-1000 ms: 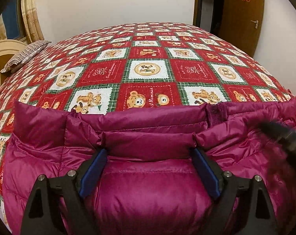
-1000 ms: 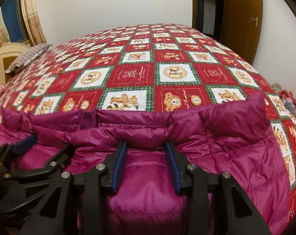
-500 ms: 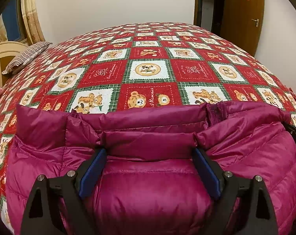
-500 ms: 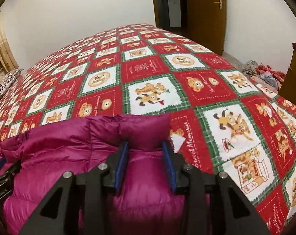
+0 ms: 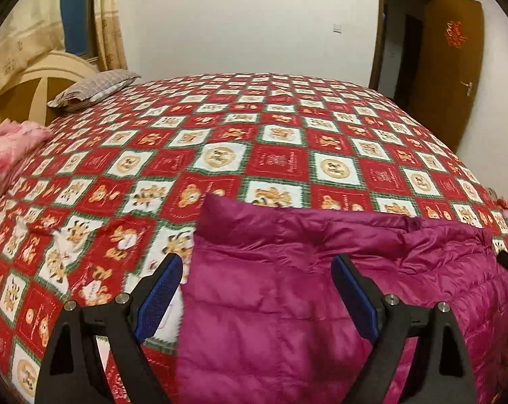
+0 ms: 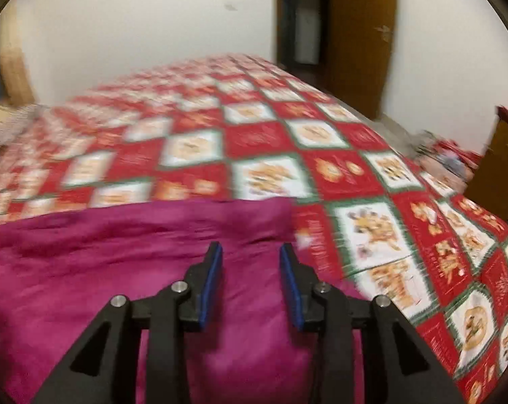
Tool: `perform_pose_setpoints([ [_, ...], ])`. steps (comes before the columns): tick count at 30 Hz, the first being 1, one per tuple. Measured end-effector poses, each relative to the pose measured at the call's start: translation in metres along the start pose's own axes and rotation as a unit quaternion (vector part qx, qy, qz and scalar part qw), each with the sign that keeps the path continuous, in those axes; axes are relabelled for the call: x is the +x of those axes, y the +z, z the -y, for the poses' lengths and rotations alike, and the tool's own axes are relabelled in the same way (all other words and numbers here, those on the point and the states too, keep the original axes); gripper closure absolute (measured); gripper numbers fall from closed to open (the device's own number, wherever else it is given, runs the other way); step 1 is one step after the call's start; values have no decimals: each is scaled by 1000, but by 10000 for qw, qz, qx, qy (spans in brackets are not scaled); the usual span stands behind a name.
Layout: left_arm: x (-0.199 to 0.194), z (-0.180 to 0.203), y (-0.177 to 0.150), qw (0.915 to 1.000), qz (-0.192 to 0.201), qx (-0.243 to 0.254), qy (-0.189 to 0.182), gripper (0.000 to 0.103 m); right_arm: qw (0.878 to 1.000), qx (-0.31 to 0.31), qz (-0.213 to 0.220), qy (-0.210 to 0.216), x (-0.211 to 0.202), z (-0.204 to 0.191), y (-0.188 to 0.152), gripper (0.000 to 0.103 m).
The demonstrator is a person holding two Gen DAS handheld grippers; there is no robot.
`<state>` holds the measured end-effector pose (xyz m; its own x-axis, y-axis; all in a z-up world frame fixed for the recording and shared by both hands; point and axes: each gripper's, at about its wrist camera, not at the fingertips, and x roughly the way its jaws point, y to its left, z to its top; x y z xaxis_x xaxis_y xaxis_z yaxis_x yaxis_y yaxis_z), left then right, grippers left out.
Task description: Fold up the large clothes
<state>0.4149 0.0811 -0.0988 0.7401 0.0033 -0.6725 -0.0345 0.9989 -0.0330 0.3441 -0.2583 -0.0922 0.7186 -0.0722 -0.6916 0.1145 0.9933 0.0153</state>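
Left wrist view: the left gripper [image 5: 257, 289] angles down toward the bed, its jaws spread wide with nothing pressed between the blue pads [image 5: 159, 298]. The left pad hangs over the bear-print bedspread [image 5: 274, 158], just off the jacket's edge; the right pad sits above the magenta down jacket [image 5: 287, 303]. The jacket lies on the near part of the bed, its upper left corner sticking up just beyond the jaws and its folded top edge running off to the right. A striped pillow [image 5: 92, 89] lies at the far left by the cream headboard [image 5: 31, 80], with pink bedding [image 5: 4, 148] nearer. A brown door [image 5: 452, 64] stands open at the right.

Right wrist view, blurred: the right gripper [image 6: 251, 286] also tilts downward, over the jacket's [image 6: 119, 269] right end near its upper corner. Its jaws stand partly apart, having just opened a little; the quilted fabric shows in the gap, and whether the pads press it cannot be told. The bedspread [image 6: 371, 175] stretches beyond and to the right
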Motion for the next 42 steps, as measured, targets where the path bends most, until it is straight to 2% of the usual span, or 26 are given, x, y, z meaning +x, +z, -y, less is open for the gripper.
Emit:
perform_pose_setpoints([
  [3,8,2,-12,9998,-175,40,73,13,9990,-120,48,418,-23,-33,-16,65],
  [7,9,12,-32,9994,-164,256,169,13,9960,-151,-79,875,-23,-68,-37,65],
  [11,21,21,-42,9976,-201,536,381,13,9953,-499,-175,812,-4,-95,-56,65],
  [17,30,21,-43,9980,-277,508,265,13,9955,-776,-5,550,12,-102,-78,66],
  [19,24,14,-43,9988,-282,379,90,13,9955,-744,-15,591,12,-100,-78,66],
  [23,-13,-16,-55,9999,-9,-108,-45,13,9955,-626,-14,710,10,-95,-78,66],
  [26,-36,-41,-73,9985,33,-540,-88,13,9955,-779,-92,530,7,-102,-75,67],
  [28,-50,-56,-89,9961,48,-857,-218,13,9952,-806,11,564,-9,-107,-71,72],
  [30,-59,-61,-103,9931,54,-1114,-363,13,9946,-747,236,686,-30,-112,-70,73],
  [33,-59,-60,-120,9858,-100,-1508,-730,13,9934,-790,330,759,-40,-120,-72,73],
  [35,-50,-54,-126,9817,-330,-1608,-964,13,9946,-721,107,741,-27,-122,-77,73],
  [36,-45,-50,-128,9809,-430,-1609,-1005,13,9953,-598,-152,741,-12,-120,-84,73],
  [37,-45,-45,-129,9831,-314,-1551,-922,13,9954,-507,-239,775,-4,-118,-87,73],
  [38,-45,-42,-128,9834,-248,-1525,-954,13,9955,-486,-148,801,-1,-116,-92,73],
  [42,-40,-34,-124,9746,-250,-1760,-1364,13,9953,-533,-128,792,1,-117,-93,73],
])
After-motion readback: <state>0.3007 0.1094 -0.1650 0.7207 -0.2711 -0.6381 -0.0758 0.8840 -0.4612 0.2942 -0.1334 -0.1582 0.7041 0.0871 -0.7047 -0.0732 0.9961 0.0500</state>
